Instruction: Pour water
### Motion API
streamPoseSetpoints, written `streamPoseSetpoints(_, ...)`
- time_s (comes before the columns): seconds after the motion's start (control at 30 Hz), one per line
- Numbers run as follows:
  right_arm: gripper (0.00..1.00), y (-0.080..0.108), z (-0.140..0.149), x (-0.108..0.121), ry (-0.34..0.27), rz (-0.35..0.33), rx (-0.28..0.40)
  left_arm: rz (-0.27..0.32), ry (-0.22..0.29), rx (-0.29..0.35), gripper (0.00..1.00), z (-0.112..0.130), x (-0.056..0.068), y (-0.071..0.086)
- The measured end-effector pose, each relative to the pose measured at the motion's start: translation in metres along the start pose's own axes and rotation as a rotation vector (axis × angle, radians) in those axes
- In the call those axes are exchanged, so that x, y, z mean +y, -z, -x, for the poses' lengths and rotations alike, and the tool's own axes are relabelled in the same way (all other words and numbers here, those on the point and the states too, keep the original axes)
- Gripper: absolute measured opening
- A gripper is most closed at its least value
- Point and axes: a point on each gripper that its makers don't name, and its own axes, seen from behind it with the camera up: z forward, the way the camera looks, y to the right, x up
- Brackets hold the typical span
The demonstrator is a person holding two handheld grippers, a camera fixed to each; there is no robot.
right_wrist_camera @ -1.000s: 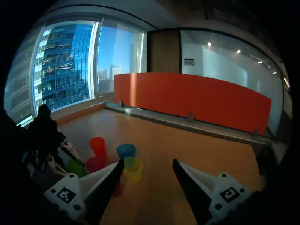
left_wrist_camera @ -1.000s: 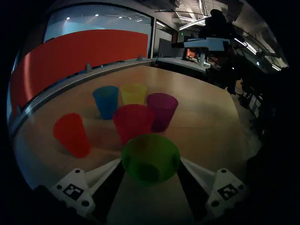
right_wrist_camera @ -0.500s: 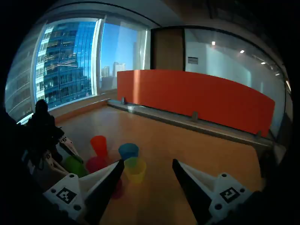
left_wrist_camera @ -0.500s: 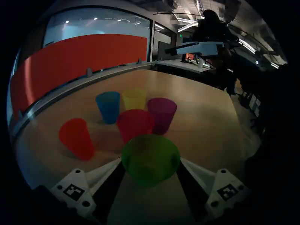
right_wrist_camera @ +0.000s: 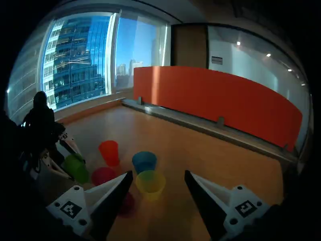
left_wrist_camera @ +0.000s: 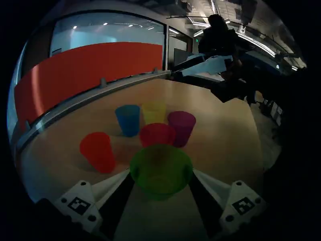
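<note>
Well, the left gripper (left_wrist_camera: 161, 173) has its fingers clamped on the green cup (left_wrist_camera: 160, 160), held upright, and the other cups stand on the table (left_wrist_camera: 224, 120) straight ahead of it and lower, the crimson cup (left_wrist_camera: 157, 134) nearest. The right gripper (right_wrist_camera: 157, 174) hangs farther off near the yellow cup (right_wrist_camera: 150, 184), fingers apart, holding nothing. Whether the green cup holds water is too dim to tell.

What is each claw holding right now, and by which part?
The left claw holds the green cup, gripped on opposite sides of its wall. The right claw is open and holds nothing.
</note>
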Motion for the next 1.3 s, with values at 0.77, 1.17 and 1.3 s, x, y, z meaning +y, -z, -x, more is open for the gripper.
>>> streamPoseSetpoints(0.77,1.00,-0.068,0.011,-0.021,0.108,-0.157,-0.146,-0.049,0.031,0.098,0.87,-0.022,-0.026,0.022)
streamPoseSetpoints(1.17,1.00,-0.096,0.019,-0.037,0.168,-0.206,-0.220,-0.071,0.028,0.104,0.87,-0.024,-0.034,0.029)
streamPoseSetpoints(1.3,1.00,-0.105,0.024,-0.037,0.175,-0.209,-0.244,-0.074,0.027,0.103,0.87,-0.023,-0.036,0.030)
